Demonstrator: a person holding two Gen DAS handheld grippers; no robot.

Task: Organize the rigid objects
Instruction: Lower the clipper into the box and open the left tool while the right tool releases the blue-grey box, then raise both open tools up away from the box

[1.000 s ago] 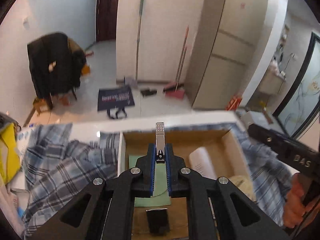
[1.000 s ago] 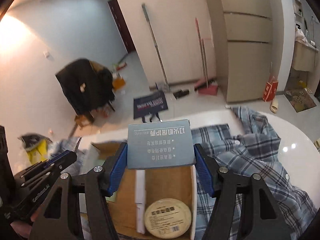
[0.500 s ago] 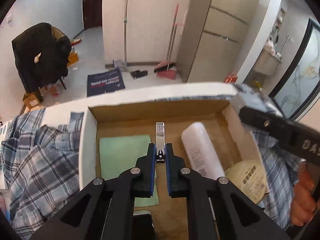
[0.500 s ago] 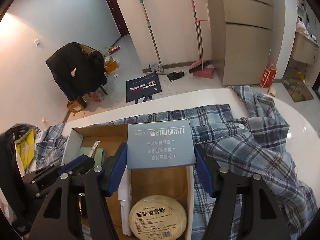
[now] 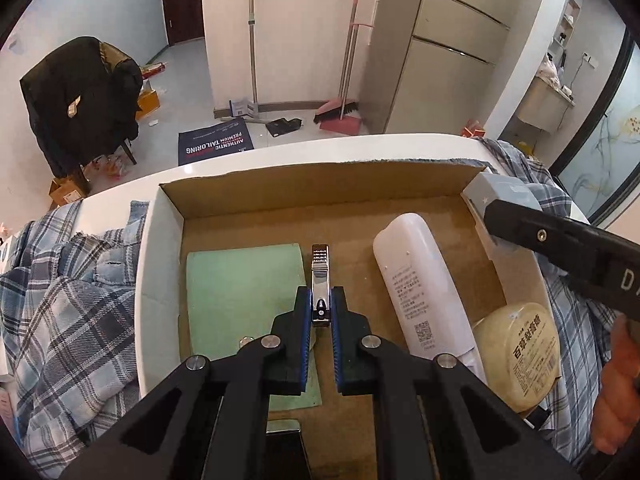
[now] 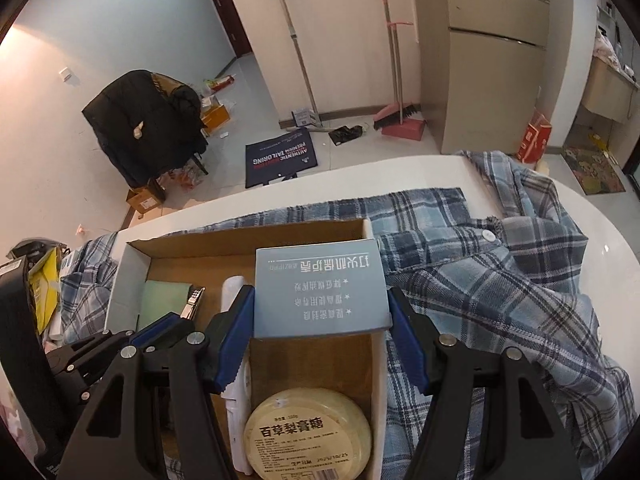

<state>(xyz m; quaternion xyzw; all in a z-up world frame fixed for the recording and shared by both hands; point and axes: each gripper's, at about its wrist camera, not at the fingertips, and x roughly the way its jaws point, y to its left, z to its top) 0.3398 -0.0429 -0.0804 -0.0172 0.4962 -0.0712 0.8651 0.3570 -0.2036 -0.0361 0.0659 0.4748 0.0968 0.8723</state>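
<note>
Clipper point(image 5: 320, 280) is pinched in the left gripper point(image 5: 321, 316), fingers nearly together on its rear end, long axis pointing straight ahead along the fingers. It hangs over the bare strip of the box point(image 5: 280, 196) floor, between the green card point(image 5: 244, 300) and the white tube point(image 5: 420, 280), so I'd guess the drop is basically straight down. Can't tell if the tip touches the cardboard yet. The right gripper point(image 6: 320, 316) is spread wide, clamped on a blue carton point(image 6: 320, 292) held above the box's far right corner, past the round tin point(image 6: 306, 432). Left is nearer the open slot.
</note>
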